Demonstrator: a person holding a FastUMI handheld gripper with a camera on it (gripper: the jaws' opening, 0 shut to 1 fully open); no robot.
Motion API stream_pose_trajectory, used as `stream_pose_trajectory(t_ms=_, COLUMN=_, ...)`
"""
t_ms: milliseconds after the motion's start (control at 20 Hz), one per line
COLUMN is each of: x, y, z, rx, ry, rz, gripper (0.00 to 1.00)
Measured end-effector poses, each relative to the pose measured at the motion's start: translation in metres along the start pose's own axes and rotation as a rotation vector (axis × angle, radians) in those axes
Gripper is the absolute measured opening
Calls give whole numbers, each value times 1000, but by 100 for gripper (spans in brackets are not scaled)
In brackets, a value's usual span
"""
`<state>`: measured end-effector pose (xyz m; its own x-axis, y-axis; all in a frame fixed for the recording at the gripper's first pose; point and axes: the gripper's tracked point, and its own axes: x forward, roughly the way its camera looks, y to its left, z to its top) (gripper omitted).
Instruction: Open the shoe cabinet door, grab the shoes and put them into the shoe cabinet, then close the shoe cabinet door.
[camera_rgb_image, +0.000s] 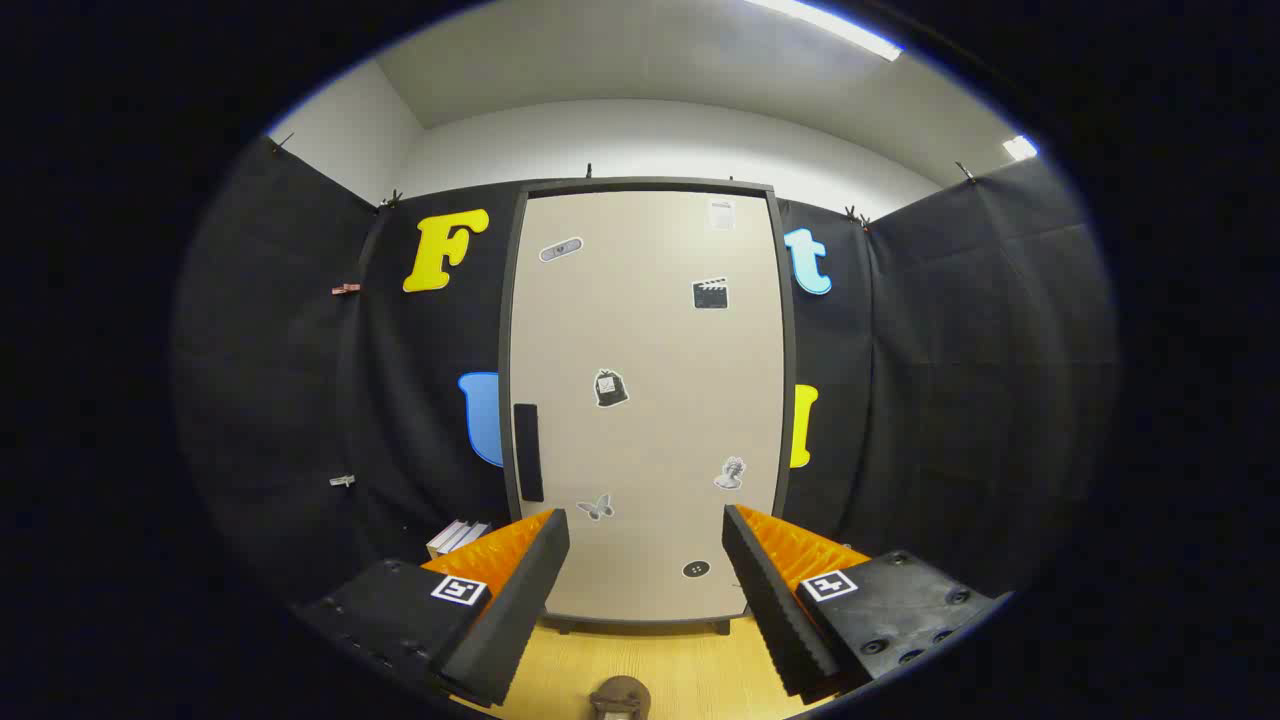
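Note:
The tall shoe cabinet (645, 400) stands straight ahead, beyond my fingers, against the booth's black cloth. Its beige door is shut and carries several small stickers. A dark vertical handle (528, 452) sits on the door's left edge at mid height, just above my left fingertip. My gripper (645, 525) is open, its fingers spread wide with nothing between them, pointing at the lower part of the door. Low between the fingers, close to me on the wooden floor (640, 665), lies a brownish rounded thing (618, 697), too cut off to tell if it is a shoe.
A flat white and pink item (457, 537) lies on the floor left of the cabinet, behind my left finger. Black cloth walls close in on both sides. The cabinet stands on short dark feet.

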<state>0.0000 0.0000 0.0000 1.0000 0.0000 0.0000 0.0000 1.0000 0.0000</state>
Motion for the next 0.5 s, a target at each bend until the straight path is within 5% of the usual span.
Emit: stream_pose_trajectory(t_ms=500, x=-19, y=1, z=-1, rx=7, ry=1, rz=74, gripper=98)
